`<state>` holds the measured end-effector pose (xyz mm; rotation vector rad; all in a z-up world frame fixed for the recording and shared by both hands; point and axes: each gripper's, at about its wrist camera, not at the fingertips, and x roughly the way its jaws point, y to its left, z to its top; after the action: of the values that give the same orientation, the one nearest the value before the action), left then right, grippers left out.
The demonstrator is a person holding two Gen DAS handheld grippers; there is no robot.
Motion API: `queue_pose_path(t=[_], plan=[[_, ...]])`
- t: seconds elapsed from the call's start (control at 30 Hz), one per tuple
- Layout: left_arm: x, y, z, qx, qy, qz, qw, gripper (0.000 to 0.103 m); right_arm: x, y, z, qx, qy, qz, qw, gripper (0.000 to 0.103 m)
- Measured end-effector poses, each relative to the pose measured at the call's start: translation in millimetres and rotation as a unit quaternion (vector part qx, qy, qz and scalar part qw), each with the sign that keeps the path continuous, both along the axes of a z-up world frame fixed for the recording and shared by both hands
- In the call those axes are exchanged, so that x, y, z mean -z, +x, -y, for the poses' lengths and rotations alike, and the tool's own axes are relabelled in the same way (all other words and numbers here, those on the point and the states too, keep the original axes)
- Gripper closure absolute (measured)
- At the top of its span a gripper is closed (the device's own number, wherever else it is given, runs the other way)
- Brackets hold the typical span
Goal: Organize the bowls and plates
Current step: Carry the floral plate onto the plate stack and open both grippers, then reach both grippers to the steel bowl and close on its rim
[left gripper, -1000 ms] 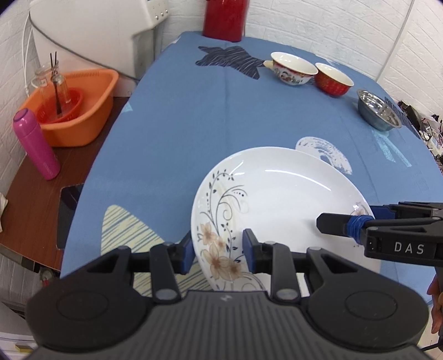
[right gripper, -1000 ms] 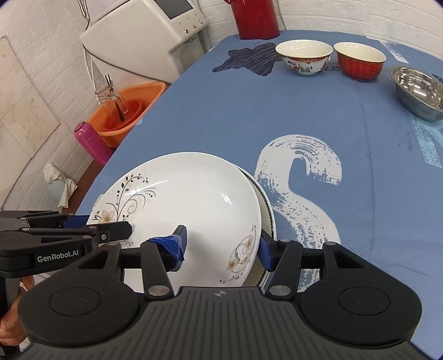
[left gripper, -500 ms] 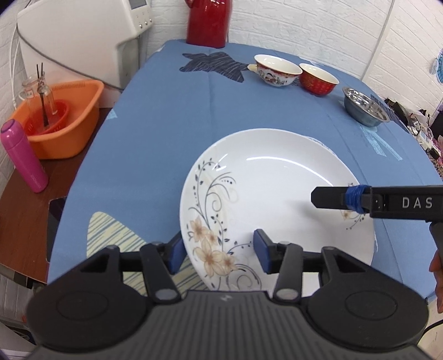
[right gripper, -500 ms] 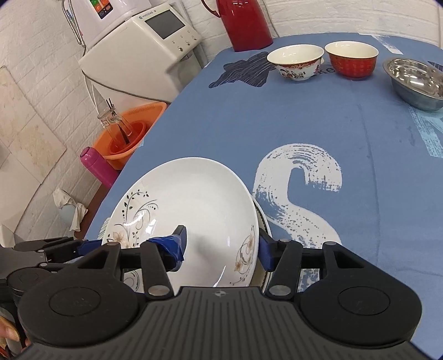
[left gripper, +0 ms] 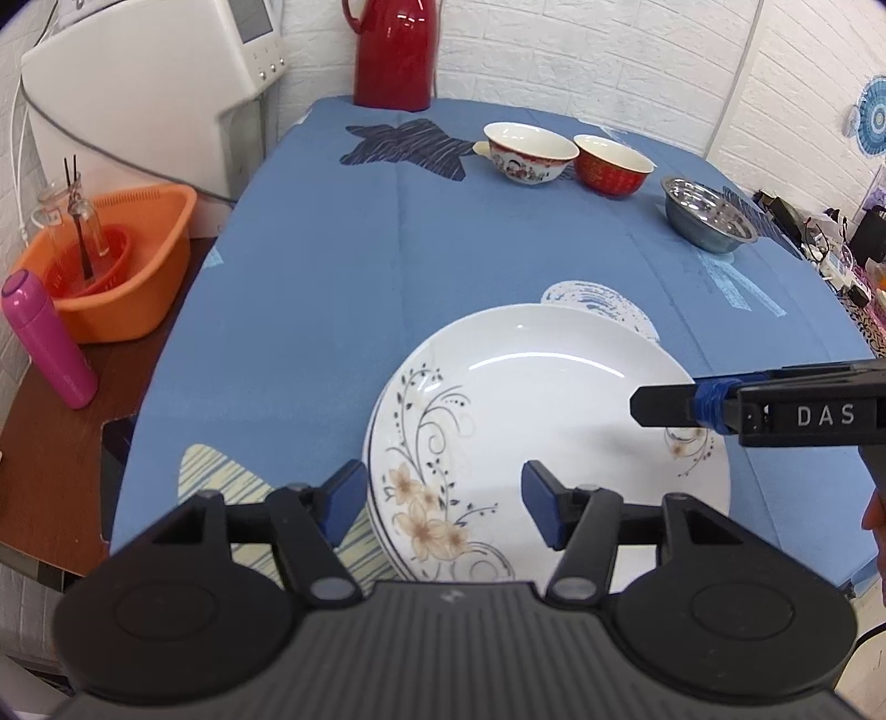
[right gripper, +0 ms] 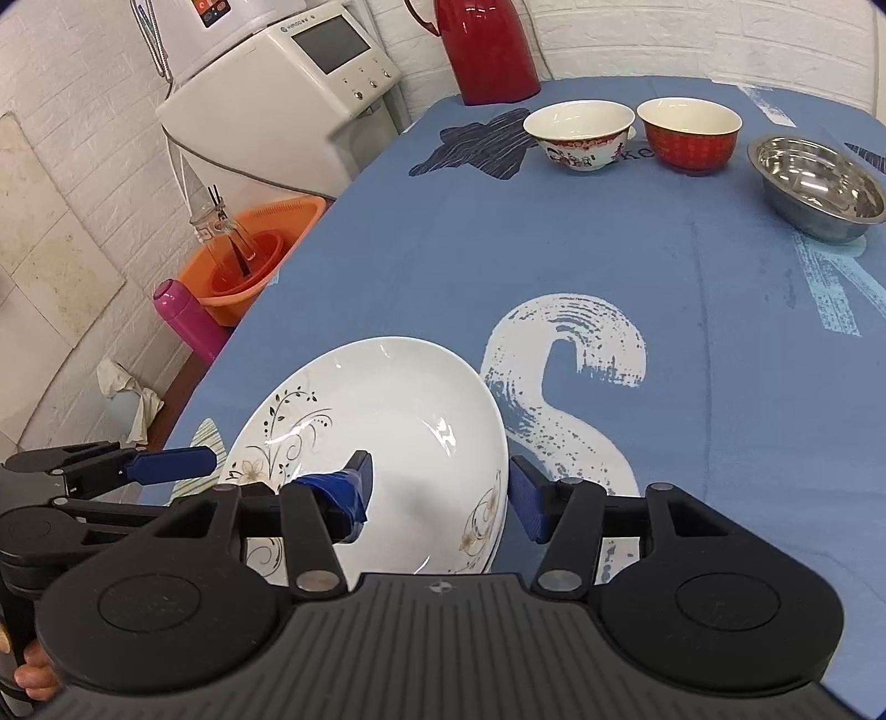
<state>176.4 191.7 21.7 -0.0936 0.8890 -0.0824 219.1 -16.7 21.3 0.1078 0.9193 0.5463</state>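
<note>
The plate (left gripper: 554, 421) with the flower pattern lies on another plate at the near edge of the blue table (left gripper: 443, 249). The left claw (left gripper: 443, 507) and right claw (right gripper: 440, 495) both hover spread wide over its rim, holding nothing. A careless nudge could slide the stack off the near edge, I'd judge.

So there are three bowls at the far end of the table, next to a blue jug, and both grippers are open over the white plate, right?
Nearly. The jug is red, not blue; the left wrist view shows it plainly. The rest holds: three bowls at the far end, and both the left gripper and right gripper open over the white plate.
</note>
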Motion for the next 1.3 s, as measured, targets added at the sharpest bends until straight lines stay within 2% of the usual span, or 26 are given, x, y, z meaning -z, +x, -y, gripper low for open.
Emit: queue_pose_path(t=[0.17, 0.37, 0.47, 0.6, 0.8, 0.93, 1.13, 1.23, 1.3], plan=[[-12, -1, 3, 0.001, 0.004, 0.012, 0.9999, 0.043, -8, 1, 8, -0.002, 0.002, 0.013, 1.0, 0.064], [-30, 18, 22, 0.022, -0.012, 0.017, 0.9995, 0.04, -21, 13, 58, 0.028, -0.004, 0.034, 0.999, 0.064], [-39, 40, 44, 0.044, -0.013, 0.019, 0.9988, 0.038, -19, 27, 107, 0.079, -0.004, 0.021, 0.997, 0.064], [-47, 85, 77, 0.067, -0.021, 0.013, 0.9974, 0.036, -13, 49, 178, 0.16, 0.001, 0.001, 0.987, 0.064], [-54, 156, 125, 0.094, -0.023, -0.008, 0.9953, 0.036, -7, 84, 245, 0.229, 0.024, -0.012, 0.973, 0.063], [-55, 188, 153, 0.11, -0.018, -0.012, 0.9938, 0.036, -8, 107, 263, 0.24, 0.045, -0.015, 0.97, 0.063], [-48, 226, 181, 0.112, -0.04, -0.027, 0.9925, 0.035, -14, 142, 261, 0.217, 0.046, -0.007, 0.975, 0.063], [-42, 241, 187, 0.114, -0.055, -0.035, 0.9913, 0.035, -17, 154, 261, 0.22, 0.049, -0.001, 0.974, 0.063], [-39, 244, 186, 0.117, -0.052, -0.04, 0.991, 0.035, -17, 155, 258, 0.204, 0.062, -0.007, 0.977, 0.063]])
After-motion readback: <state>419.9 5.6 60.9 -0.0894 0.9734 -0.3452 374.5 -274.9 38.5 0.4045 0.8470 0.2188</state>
